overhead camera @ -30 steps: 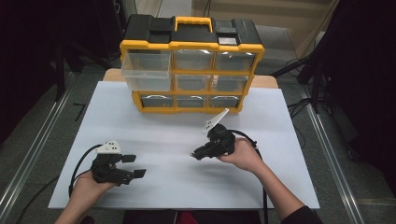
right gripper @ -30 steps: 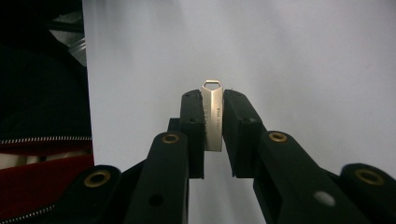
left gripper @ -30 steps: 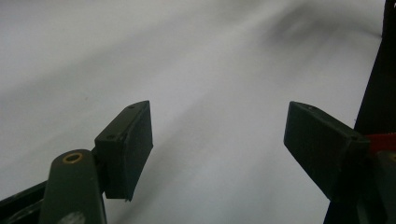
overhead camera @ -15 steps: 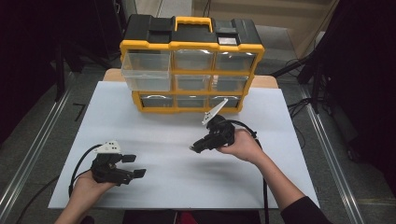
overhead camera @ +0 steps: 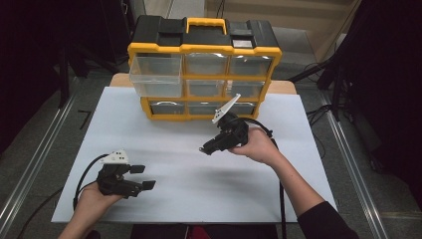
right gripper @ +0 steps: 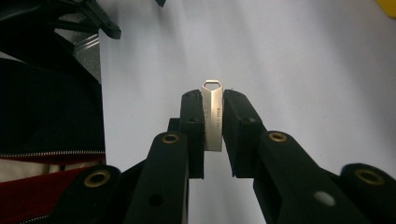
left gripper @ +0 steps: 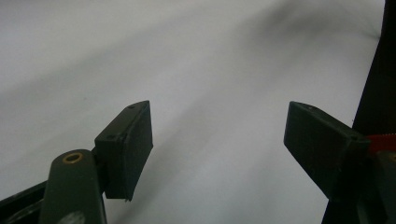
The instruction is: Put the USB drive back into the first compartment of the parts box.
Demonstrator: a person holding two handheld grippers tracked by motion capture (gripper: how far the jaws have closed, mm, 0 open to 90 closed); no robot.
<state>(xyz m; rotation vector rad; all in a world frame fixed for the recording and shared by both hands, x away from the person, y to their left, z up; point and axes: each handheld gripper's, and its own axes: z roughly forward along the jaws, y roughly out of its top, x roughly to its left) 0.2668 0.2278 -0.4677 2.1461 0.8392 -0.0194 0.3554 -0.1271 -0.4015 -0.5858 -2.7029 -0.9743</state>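
My right gripper is shut on a small silver metal USB stick with a loop at its far end, held edge-on between the pads. In the high view that gripper hangs above the middle of the white table, its jaws pointing left and toward the person. My left gripper rests at the front left with its jaws wide open and nothing between them; its own view shows both pads over bare white surface.
A yellow-and-black drawer organizer stands at the table's back edge; its top-left clear drawer is pulled out toward the person. Cables trail from both grippers. Dark floor and rails flank the table.
The right hand has risen and shifted a little toward the organizer, carrying the USB stick. The left hand and its gripper have stayed where they were.
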